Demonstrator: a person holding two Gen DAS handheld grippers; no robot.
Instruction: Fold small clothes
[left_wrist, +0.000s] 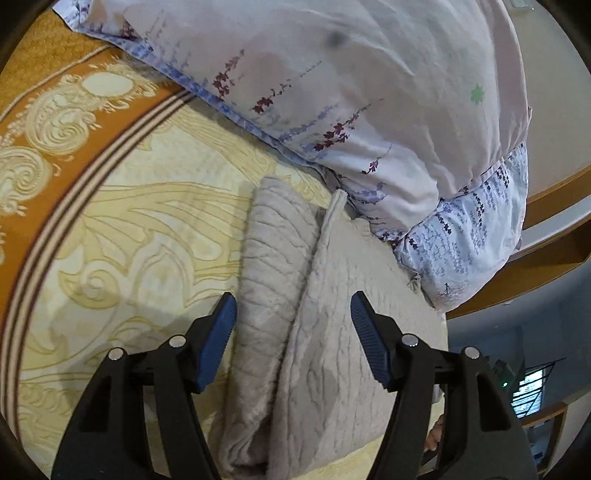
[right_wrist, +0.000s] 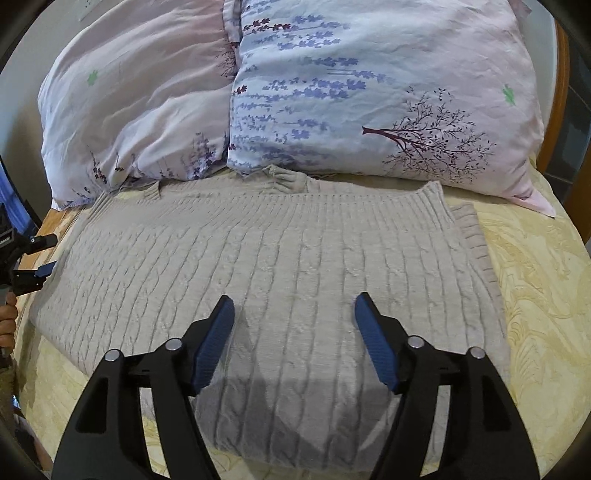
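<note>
A beige-grey cable-knit sweater (right_wrist: 280, 258) lies flat on the bed, its ribbed collar toward the pillows. In the right wrist view my right gripper (right_wrist: 295, 298) hovers open over its near half, with nothing pinched between the blue pads (right_wrist: 214, 339). My left gripper (right_wrist: 44, 254) shows at the sweater's left edge, also open. In the left wrist view the sweater (left_wrist: 332, 332) runs away from me lengthwise, with a folded-over layer (left_wrist: 273, 258) along its left side. My left gripper (left_wrist: 292, 299) stands open above that fold, its pads clear of the knit.
Two floral pillows (right_wrist: 369, 92) (right_wrist: 129, 103) lie against the sweater's far edge; one pillow (left_wrist: 351, 92) fills the top of the left wrist view. A yellow patterned bedspread (left_wrist: 129, 240) covers the bed. A wooden bed frame (left_wrist: 546, 258) and a person's hand (right_wrist: 7, 317) are at the sides.
</note>
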